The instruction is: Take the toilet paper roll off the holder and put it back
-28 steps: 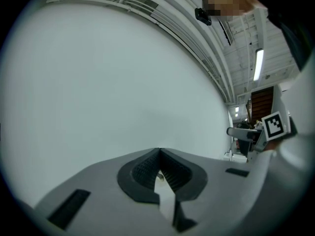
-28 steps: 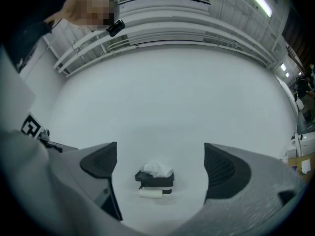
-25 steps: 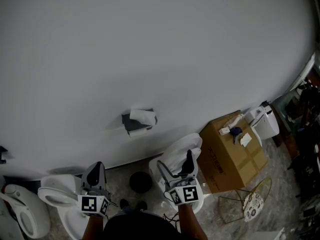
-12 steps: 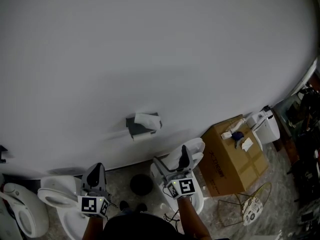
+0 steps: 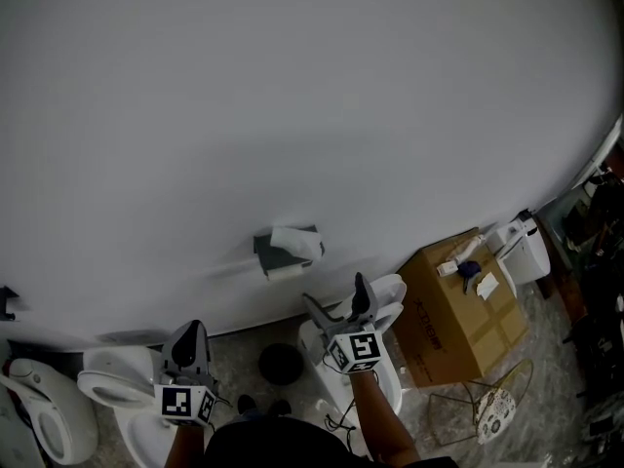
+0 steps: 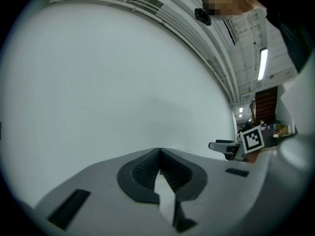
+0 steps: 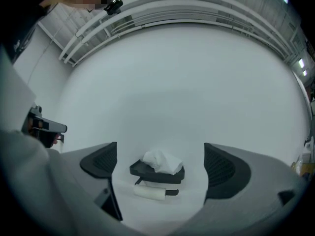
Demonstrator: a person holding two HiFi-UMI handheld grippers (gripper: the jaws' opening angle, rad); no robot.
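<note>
A dark wall-mounted holder (image 5: 276,253) (image 7: 156,173) carries a crumpled white tissue (image 5: 296,243) (image 7: 162,161) on its top shelf. Under that shelf a white toilet paper roll (image 5: 284,272) (image 7: 149,193) hangs on the bar. My right gripper (image 5: 334,302) (image 7: 160,162) is open and points at the holder from a short way off, with the holder framed between its jaws. My left gripper (image 5: 189,338) (image 6: 159,167) is shut and empty, held low at the left and facing bare white wall.
White toilets stand on the floor below: one at the left (image 5: 109,390), one under my right gripper (image 5: 382,298). A black round bin (image 5: 281,364) sits between them. A cardboard box (image 5: 464,309) with small items on it is at the right, beside a wire stand (image 5: 497,409).
My right gripper has risen and moved toward the holder. The left gripper has stayed where it was.
</note>
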